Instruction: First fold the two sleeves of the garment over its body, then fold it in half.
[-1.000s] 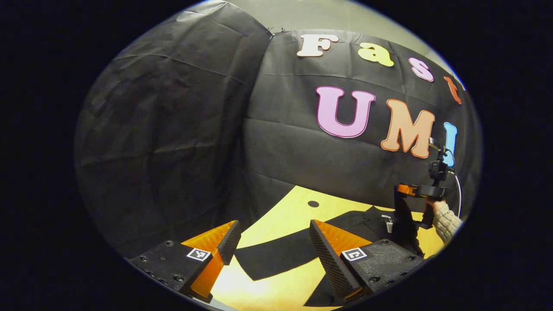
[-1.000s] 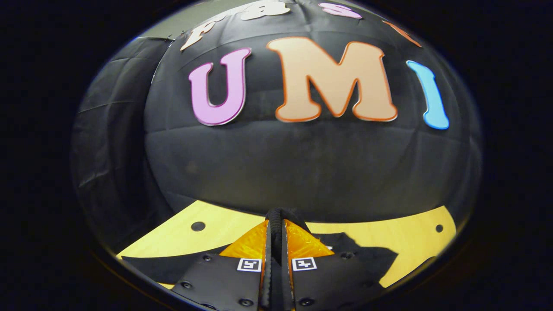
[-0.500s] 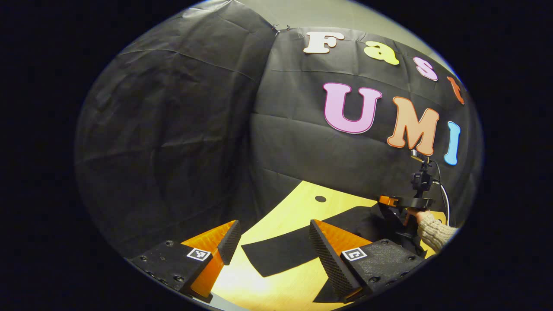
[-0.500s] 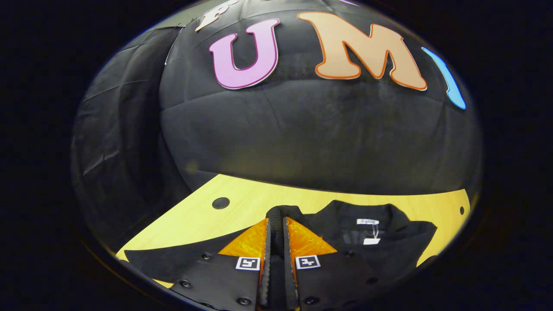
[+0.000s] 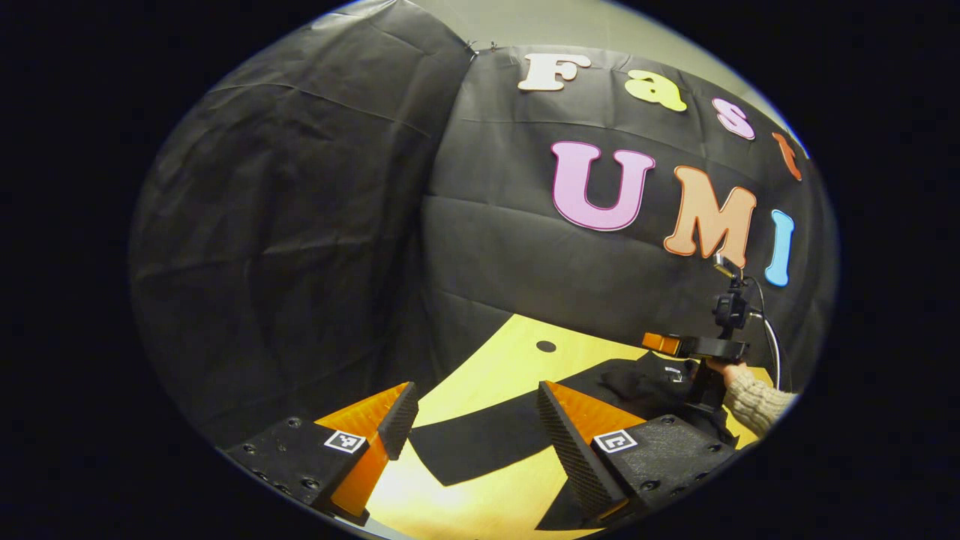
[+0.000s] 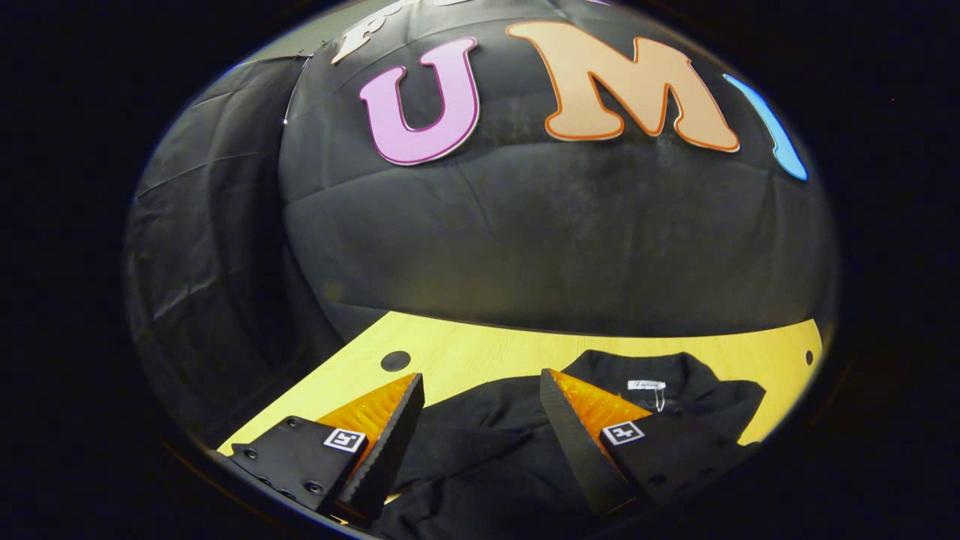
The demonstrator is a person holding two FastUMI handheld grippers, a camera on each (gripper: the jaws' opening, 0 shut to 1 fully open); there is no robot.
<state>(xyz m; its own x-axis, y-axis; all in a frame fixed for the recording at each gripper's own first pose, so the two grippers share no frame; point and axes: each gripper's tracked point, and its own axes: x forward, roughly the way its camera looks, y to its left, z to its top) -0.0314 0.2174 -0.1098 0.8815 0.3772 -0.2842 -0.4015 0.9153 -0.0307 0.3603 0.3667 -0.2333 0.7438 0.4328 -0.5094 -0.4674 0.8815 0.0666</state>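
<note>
Two open grippers above a black garment spread on a pale wooden table.

The right gripper [image 6: 480,420] hangs with its jaws wide and empty over the garment [image 6: 487,450], whose collar and small white tag [image 6: 646,385] lie toward the booth wall; the left gripper [image 5: 476,420], jaws equally wide and empty, hovers over a sleeve [image 5: 480,446] lying flat and outstretched on the table [image 5: 510,352] — a fold not yet made. The risk, as a judgement: thin dark cloth may slip or drag, and a pinch that catches the layer beneath would pull the body askew. The left gripper view adds the far gripper side-on, held by a hand in a knitted cuff [image 5: 754,394]; the right gripper view adds the collar, and cloth that seems bunched beneath — dark on dark, hard to tell.
</note>
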